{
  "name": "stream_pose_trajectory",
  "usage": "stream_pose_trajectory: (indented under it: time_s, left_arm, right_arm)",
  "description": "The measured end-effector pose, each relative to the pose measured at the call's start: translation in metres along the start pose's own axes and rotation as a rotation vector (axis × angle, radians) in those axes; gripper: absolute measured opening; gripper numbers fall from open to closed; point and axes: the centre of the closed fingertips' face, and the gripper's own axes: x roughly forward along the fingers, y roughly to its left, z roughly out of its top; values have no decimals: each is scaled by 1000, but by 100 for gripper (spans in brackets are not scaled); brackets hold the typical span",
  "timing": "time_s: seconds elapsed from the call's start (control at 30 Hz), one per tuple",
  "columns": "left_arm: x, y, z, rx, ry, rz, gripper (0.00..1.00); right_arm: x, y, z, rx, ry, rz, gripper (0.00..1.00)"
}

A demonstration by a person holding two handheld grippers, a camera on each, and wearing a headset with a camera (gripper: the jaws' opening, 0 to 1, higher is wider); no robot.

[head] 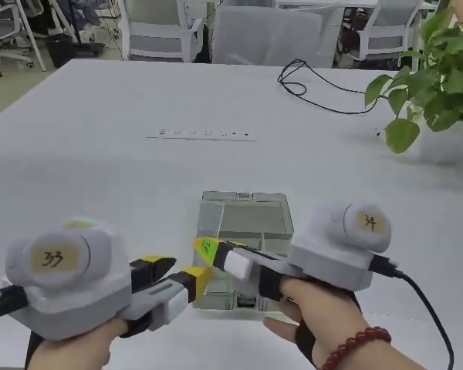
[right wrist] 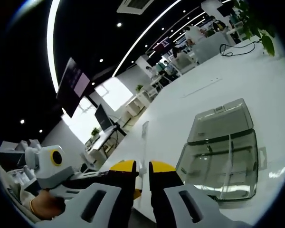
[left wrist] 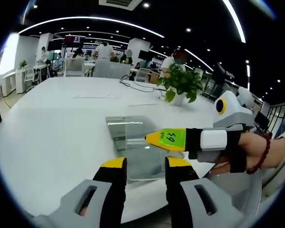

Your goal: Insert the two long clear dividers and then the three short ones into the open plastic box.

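The open clear plastic box [head: 251,220] lies on the white table just ahead of both grippers, and its lid [right wrist: 221,118] is folded back behind the base [right wrist: 223,166]. My right gripper [head: 208,248] reaches in from the right over the box's near left corner. Its yellow-tipped jaws are shut on a clear divider [right wrist: 145,133], seen edge-on in the right gripper view. In the left gripper view the divider [left wrist: 142,147] shows as a clear sheet hanging from the right gripper [left wrist: 166,137]. My left gripper [left wrist: 146,164] is open, with the sheet's lower edge between its jaws. It sits low left [head: 181,271] of the box.
A row of small clear pieces [head: 204,133] lies farther back on the table. A potted plant [head: 440,85] stands at the right edge, with a black cable [head: 316,85] beside it. Office chairs [head: 162,27] line the far side.
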Motion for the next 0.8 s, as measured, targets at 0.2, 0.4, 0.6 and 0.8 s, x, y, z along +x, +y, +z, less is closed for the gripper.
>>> stream_pose_trajectory:
  time_s: [0.2,0.4,0.6,0.8]
  left_arm:
    - [1,-7,1,1,2,-11,30]
    - [1,-7,0,-26,8,-22,30]
    - [1,-7,2,-25,15,-25,30]
    - [3,-8,6,-4,3,-42,31]
  right_arm:
    - [0,-1,-1,8,8,-1,9]
    - [0,-1,-2,59,5,7,7]
    - [1,1,-1,54,5,23,6]
    - [0,1,4,76,4,29,6]
